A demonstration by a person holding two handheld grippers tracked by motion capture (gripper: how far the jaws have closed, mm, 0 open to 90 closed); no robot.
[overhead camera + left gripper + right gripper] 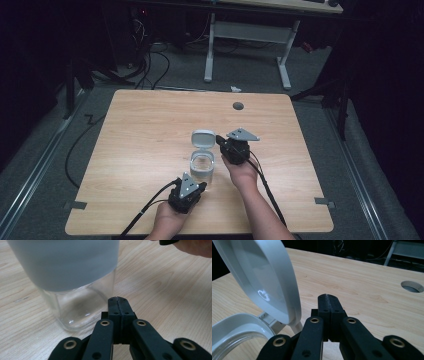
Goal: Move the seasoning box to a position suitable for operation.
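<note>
Jar: we are looking at a clear jar (202,167) with a grey-white collar, standing upright near the middle of the wooden table (150,130); in the left gripper view its see-through base (75,310) is sitting flat on the wood.
Lid: the hinged lid (203,138) is standing open behind the mouth; in the right gripper view it (265,282) is tilting just beside the jaws.
Left gripper: we are holding the left gripper (200,187) low at the jar's near side, jaws pressed together on nothing, tips just beside the base.
Right gripper: the right gripper (220,140) is sitting by the lid's edge, jaws together and empty.
Handling: we are judging the body stiff, smooth, likely slippery and breakable, empty and so light and easy to tip.
Where to hold: we are favouring the opaque collar for steadying, and the lid's rim for swinging it shut.
</note>
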